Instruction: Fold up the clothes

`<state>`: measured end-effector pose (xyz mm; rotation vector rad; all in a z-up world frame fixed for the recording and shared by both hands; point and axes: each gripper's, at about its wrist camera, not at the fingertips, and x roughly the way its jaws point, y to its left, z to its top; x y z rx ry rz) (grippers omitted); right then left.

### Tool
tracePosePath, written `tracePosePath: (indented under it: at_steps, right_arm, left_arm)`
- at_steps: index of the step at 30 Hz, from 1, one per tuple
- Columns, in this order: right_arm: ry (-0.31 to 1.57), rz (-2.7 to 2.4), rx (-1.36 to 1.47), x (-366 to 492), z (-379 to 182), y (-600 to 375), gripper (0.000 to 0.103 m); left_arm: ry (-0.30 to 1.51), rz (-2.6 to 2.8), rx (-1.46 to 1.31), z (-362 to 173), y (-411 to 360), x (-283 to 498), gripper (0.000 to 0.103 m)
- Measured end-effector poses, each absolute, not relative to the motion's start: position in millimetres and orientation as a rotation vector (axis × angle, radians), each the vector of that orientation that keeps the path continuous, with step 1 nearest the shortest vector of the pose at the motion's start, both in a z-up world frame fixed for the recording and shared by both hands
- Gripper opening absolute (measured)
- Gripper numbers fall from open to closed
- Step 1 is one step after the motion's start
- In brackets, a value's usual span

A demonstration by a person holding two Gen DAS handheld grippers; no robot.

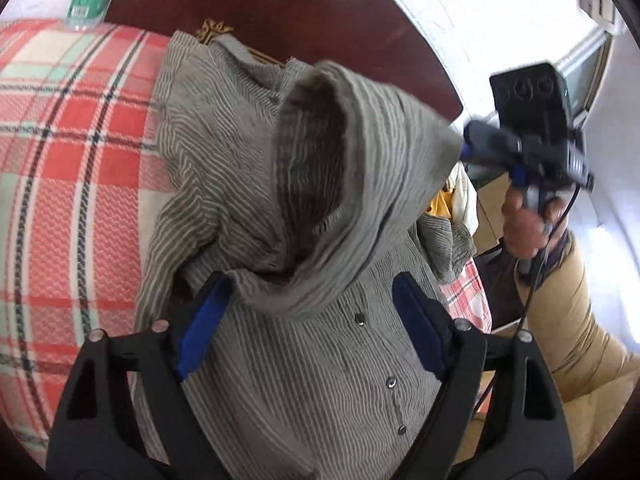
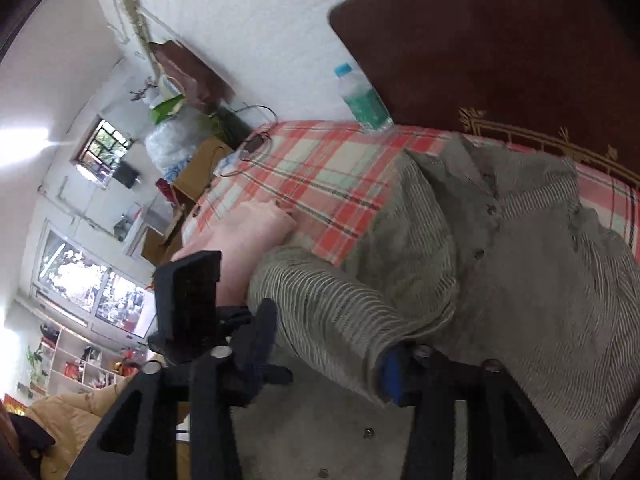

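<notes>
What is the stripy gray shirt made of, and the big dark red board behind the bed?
The striped shirt looks like thin woven cloth, maybe cotton: soft crinkly folds, matte. The headboard looks like varnished wood: smooth, dark red, faintly shiny, with gold trim.

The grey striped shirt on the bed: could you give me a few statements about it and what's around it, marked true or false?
1. The shirt lies on a plaid sheet. True.
2. The left gripper is clamped shut on cloth. False: its jaws stand wide open over the shirt.
3. The right gripper holds up a fold of the shirt. True.
4. The bottle lies on the shirt. False: it stands apart, by the headboard.
</notes>
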<state>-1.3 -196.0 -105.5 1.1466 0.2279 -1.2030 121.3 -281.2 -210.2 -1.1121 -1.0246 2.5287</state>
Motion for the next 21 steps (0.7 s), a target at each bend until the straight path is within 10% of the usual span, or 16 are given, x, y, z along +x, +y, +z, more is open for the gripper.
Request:
tracePosePath:
  at_steps: [8, 12, 21]
  right_arm:
    - [0.129, -1.12, 1.184, 1, -187, -148, 0.07]
    - [0.167, -1.108, 1.078, 22, -182, -149, 0.011]
    - [0.188, -1.069, 0.78, 22, -74, -142, 0.011]
  left_arm:
    - [-1.0, 2.439, -1.07, -204, -269, 115, 0.084]
    - [-1.069, 2.421, -1.095, -213, -283, 102, 0.084]
    - [-1.241, 2.263, -0.871, -207, -317, 114, 0.084]
